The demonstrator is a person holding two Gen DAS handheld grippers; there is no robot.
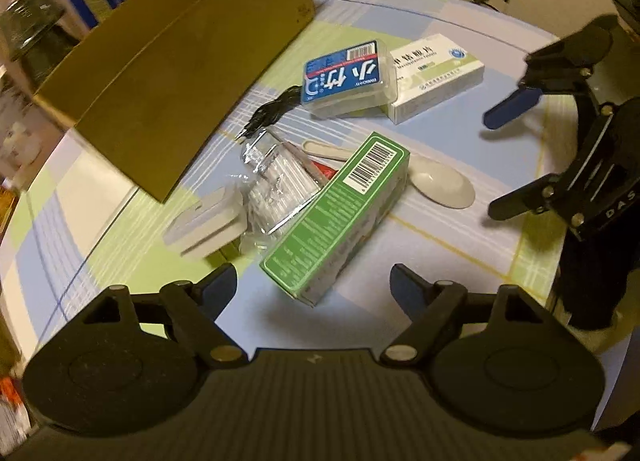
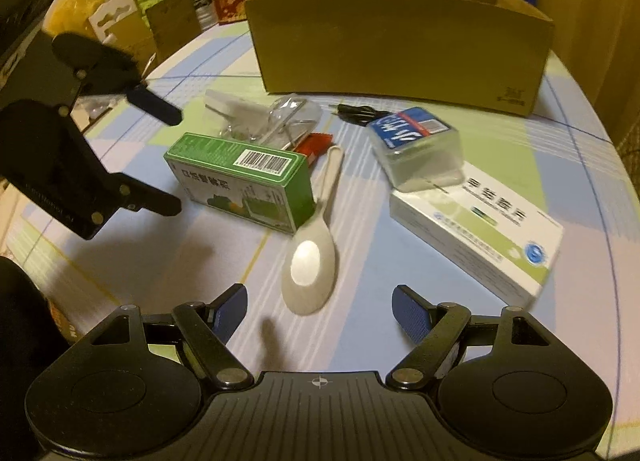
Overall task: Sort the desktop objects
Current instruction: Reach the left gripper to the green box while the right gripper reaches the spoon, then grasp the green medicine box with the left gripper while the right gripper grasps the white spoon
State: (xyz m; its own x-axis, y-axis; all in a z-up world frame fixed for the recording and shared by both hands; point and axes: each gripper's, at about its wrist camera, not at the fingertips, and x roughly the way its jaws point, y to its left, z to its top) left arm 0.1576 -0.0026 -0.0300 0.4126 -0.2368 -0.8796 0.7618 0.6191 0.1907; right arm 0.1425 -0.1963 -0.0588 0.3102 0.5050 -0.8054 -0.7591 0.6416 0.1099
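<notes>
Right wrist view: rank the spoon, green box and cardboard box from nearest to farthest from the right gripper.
1. Spoon, bowl just ahead of the right gripper.
2. Green box, beyond it to the left.
3. Cardboard box, at the table's far side.

You see both views dim and yellowish, with strong fisheye bending at the edges. Beyond your fingers, the spoon carries a white glare spot. Soft shadows lie on the counter beneath the fingers. The far clutter is blurred.
</notes>
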